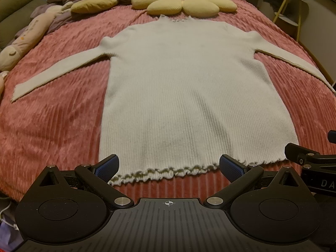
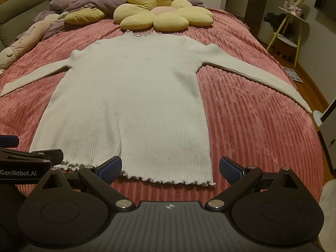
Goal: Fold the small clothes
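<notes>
A pale ribbed long-sleeved sweater [image 1: 180, 96] lies flat on the pink bedspread [image 1: 58, 121], collar far, frilled hem near, both sleeves spread out sideways. It also shows in the right wrist view [image 2: 130, 105]. My left gripper [image 1: 169, 168] is open and empty, just above the hem's near edge. My right gripper [image 2: 170, 169] is open and empty, over the hem's right part. The right gripper's body shows at the right edge of the left wrist view [image 1: 310, 157].
A yellow flower cushion [image 2: 159, 14] and purple bedding [image 2: 90, 2] lie beyond the collar. A long plush toy [image 1: 27, 37] lies along the left bed edge. A side table [image 2: 292, 21] and floor lie right of the bed.
</notes>
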Tool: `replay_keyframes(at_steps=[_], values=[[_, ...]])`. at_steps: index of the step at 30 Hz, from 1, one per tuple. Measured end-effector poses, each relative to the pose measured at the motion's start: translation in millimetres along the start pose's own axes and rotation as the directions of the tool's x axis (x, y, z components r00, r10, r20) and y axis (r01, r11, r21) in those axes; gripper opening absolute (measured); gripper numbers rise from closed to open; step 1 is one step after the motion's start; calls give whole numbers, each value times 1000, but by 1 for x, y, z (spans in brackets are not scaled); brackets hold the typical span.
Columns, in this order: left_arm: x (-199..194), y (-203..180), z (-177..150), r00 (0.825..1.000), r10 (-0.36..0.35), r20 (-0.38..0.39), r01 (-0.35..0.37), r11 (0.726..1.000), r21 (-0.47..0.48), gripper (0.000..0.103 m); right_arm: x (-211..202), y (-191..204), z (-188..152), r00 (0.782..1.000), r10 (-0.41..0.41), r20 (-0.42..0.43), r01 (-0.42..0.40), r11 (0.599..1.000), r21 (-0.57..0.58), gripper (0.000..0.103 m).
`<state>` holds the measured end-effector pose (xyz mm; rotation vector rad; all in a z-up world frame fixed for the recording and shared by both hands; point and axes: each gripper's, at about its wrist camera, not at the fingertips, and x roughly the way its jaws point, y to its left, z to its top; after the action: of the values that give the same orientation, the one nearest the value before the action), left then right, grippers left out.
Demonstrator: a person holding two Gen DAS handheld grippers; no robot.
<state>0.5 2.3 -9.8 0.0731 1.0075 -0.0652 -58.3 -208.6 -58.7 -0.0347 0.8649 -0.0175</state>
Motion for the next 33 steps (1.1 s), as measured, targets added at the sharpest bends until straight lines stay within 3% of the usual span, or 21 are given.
replay_keyframes(at_steps=[33], values=[[0, 1, 0, 1000, -3, 0, 3, 1000, -2, 103, 2, -2, 1, 1000, 6, 9, -6, 1000, 10, 99]])
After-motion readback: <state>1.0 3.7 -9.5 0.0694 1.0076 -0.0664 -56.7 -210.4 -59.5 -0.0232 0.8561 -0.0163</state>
